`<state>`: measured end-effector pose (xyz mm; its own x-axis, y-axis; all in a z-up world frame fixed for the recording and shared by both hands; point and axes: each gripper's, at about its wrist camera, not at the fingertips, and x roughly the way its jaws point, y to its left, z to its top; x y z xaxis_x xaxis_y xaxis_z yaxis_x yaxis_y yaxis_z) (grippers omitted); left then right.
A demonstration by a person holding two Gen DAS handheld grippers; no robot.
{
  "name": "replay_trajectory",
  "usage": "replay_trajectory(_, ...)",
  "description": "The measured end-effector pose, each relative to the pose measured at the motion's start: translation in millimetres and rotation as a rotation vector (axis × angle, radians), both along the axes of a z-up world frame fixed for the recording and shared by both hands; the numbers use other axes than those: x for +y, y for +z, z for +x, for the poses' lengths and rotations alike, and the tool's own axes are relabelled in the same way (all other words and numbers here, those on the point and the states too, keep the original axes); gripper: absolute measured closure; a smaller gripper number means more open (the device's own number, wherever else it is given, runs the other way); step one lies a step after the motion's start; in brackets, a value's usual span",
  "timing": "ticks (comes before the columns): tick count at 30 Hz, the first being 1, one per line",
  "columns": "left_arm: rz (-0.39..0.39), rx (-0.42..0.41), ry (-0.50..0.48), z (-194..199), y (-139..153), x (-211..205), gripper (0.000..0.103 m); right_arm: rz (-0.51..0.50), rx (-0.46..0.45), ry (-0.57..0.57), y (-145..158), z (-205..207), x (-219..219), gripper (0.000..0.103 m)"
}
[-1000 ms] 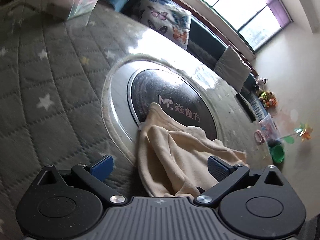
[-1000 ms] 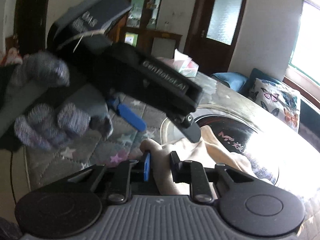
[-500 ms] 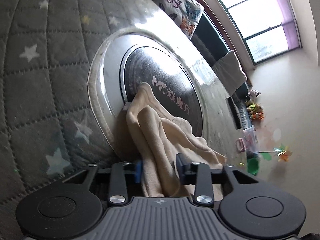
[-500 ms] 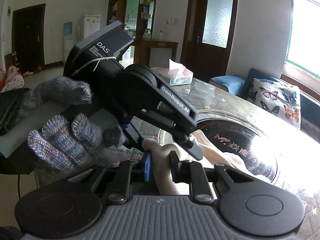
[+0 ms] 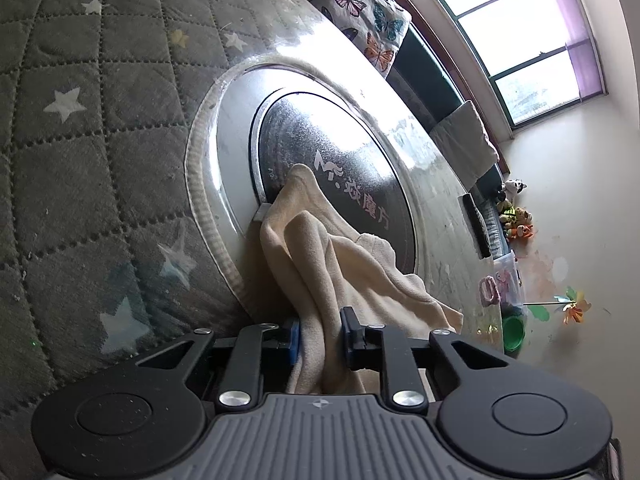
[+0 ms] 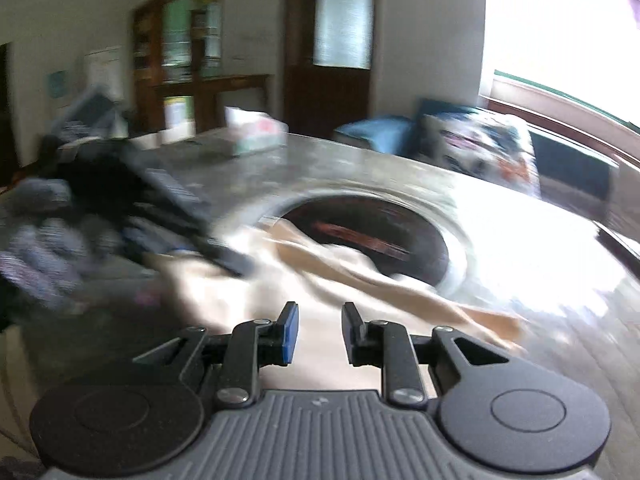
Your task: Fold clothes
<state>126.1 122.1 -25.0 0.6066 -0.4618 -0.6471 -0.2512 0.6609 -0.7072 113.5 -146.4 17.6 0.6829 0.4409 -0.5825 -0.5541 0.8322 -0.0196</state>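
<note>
My left gripper point(image 5: 320, 334) pinches the cream garment point(image 5: 344, 264) by its bunched edge; my right gripper point(image 6: 319, 330) hangs narrowly parted over it, gripping nothing; quilted table point(image 5: 80, 160) spreads leftward.

Cream garment point(image 5: 352, 280) — grey star-quilted tablecloth point(image 5: 80, 152) — butterfly-print cushion point(image 5: 360, 4).

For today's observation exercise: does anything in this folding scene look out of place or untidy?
Yes. The cream garment lies bunched in loose folds, draped partly over the dark round disc set in the table rather than spread flat. The left tool pinches a gathered fold. The right-wrist view is too blurred to judge more.
</note>
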Motion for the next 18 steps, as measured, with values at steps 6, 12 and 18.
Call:
replay_trajectory(6,0.017,-0.001,-0.001,1,1,-2,0.081,0.022,0.039,-0.173,-13,30,-42,0.081)
replay_trajectory(12,0.032,0.000,-0.001,2,2,-5,0.081,0.041,0.074,-0.275,-29,43,-74,0.081)
replay_trajectory(18,0.060,-0.009,-0.004,3,4,-7,0.081,0.119,0.114,-0.311,-35,53,-91,0.077)
